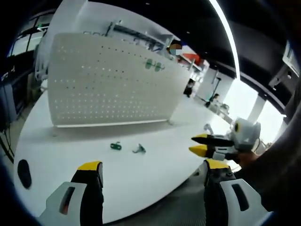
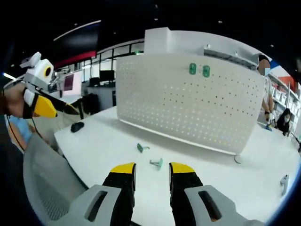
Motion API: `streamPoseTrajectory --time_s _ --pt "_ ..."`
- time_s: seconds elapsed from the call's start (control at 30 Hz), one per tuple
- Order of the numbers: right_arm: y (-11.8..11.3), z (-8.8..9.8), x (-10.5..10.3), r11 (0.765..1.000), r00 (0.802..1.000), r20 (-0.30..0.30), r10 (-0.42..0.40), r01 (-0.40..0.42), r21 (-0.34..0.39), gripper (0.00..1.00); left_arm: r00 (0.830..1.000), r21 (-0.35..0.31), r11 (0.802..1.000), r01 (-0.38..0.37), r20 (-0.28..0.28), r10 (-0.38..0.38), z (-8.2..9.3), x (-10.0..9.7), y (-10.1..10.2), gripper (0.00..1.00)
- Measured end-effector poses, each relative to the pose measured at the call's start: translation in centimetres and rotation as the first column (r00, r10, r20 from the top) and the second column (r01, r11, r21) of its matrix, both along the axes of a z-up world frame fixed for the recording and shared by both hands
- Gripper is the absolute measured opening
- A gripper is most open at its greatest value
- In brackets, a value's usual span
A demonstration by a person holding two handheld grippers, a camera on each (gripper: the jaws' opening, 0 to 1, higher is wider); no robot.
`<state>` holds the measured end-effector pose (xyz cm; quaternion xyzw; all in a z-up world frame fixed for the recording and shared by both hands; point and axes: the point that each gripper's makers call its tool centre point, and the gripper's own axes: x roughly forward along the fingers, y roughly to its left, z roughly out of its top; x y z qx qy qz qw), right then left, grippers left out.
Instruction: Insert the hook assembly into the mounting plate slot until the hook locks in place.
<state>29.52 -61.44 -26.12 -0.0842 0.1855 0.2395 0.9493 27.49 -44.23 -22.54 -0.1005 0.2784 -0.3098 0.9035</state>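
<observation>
A white perforated mounting plate (image 1: 113, 84) (image 2: 188, 108) stands upright on the white table (image 1: 155, 181) (image 2: 94, 146). Two green hooks (image 1: 154, 65) (image 2: 199, 70) hang near its top. Two loose hook pieces lie on the table in front of it: a green one (image 1: 115, 146) (image 2: 142, 148) and a paler one (image 1: 138, 149) (image 2: 157, 163). My left gripper (image 1: 153, 167) is open wide over the table's near edge, holding nothing. My right gripper (image 2: 152, 169) is open and empty, just short of the paler hook. Each gripper also shows in the other view: the right gripper (image 1: 203, 144), the left gripper (image 2: 49, 107).
A black oval object (image 1: 24, 173) (image 2: 77, 126) lies near one end of the table. A small grey item (image 2: 284, 181) sits near the other end. A mesh chair back (image 2: 47, 174) is close below the table edge. People are seated far behind.
</observation>
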Motion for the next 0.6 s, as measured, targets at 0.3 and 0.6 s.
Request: streamPoseTrajectory --time_s 0.3,0.6 --pt "0.2 -0.1 -1.6 1.0 1.0 -0.012 0.007 -0.007 -0.001 0.27 1.0 0.016 1.0 0.008 -0.023 -0.007 -1.5 -0.4 0.1 0.9" --pt "0.3 -1.0 -2.7 1.0 0.998 -0.052 0.02 -0.02 -0.001 0.27 0.998 0.032 0.999 0.023 -0.06 -0.021 -3.6 0.2 0.4 0.9"
